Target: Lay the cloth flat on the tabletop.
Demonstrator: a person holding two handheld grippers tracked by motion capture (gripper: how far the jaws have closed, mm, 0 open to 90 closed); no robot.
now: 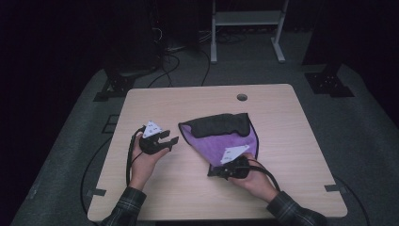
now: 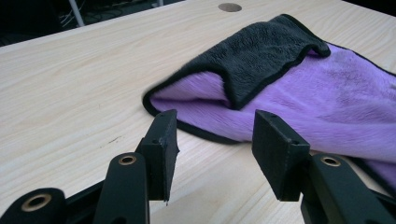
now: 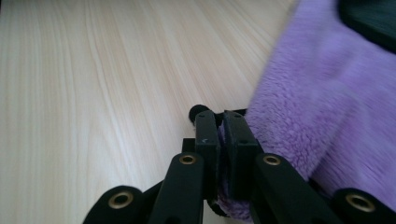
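1. purple plush with a black hem: the cloth (image 1: 225,141) lies on the pale wooden surface (image 1: 188,188), right of centre in the high view; its far edge is folded over, so a dark grey band (image 1: 221,125) of the underside lies across the purple.
2. the right gripper (image 1: 217,172) sits at the cloth's near corner; in the right gripper view its fingers (image 3: 236,140) are pressed together on the hem, with purple pile squeezed between the pads; the cloth (image 3: 327,116) rises away to the right of that view, slightly blurred.
3. the left gripper (image 1: 171,139) rests in the left hand (image 1: 143,162) just beside the cloth's left corner, apart from it; in the left gripper view its fingers (image 2: 161,149) stand parted with nothing between them, and the cloth's folded corner (image 2: 233,88) lies beyond the tips on the bare wood.
4. a small round hole (image 1: 242,97) sits in the surface near its far edge, beyond the cloth.
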